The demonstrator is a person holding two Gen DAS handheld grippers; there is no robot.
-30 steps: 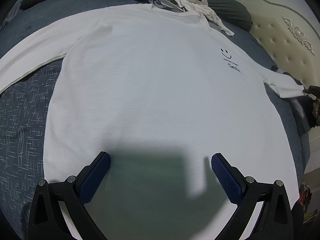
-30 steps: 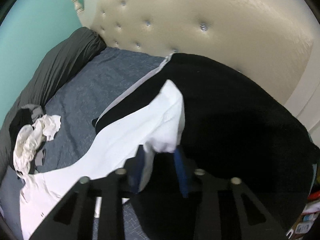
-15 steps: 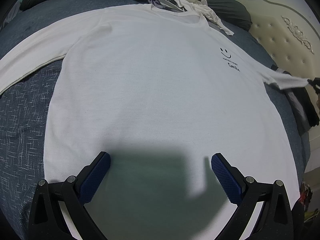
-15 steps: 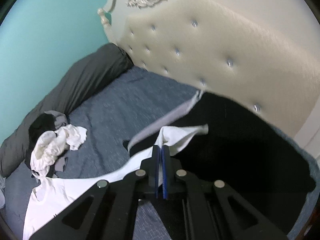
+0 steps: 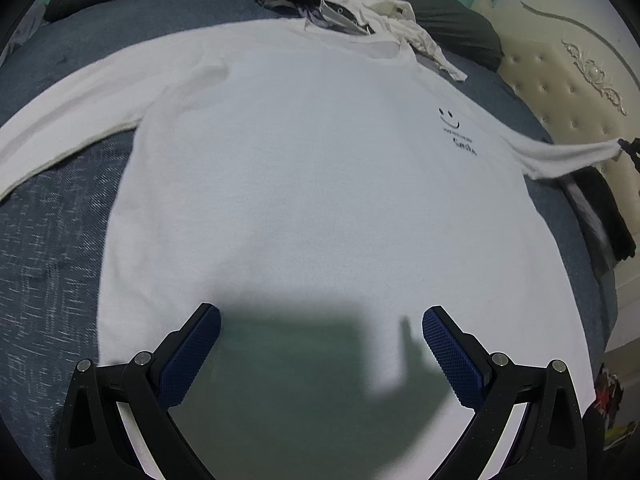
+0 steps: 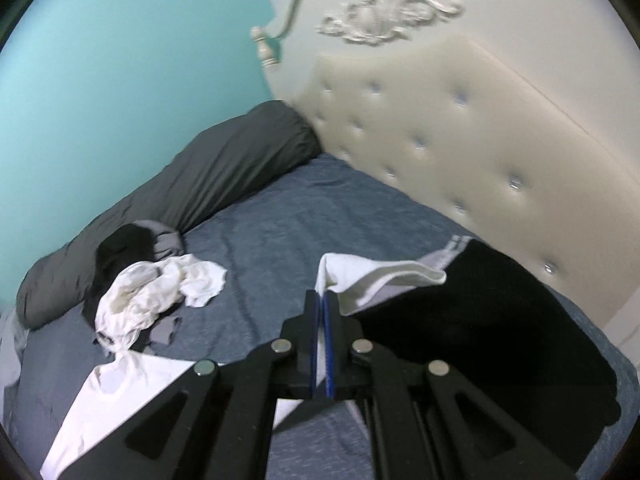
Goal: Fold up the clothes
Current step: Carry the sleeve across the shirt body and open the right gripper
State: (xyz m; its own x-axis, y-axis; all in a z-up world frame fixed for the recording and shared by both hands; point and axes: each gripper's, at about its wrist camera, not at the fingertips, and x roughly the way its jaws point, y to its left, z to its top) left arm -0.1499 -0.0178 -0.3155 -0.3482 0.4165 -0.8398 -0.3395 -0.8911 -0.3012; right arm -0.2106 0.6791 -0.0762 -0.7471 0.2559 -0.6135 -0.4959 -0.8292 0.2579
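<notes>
Right gripper (image 6: 320,304) now clamped on white shirt (image 5: 320,184) cuff, sleeve lifted taut since 1 s ago; shirt flat ahead of wide-open left gripper (image 5: 320,334); sleeve fold-in likely.

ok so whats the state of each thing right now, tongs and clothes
left tongs: open, hovering over the hem
right tongs: shut on the sleeve cuff
white long-sleeve shirt: spread flat, face up, unfolded
sleeve cuff: pinched, lifted off the bed
crumpled white garment: bunched, unfolded
black garment: lying spread by the headboard
</notes>
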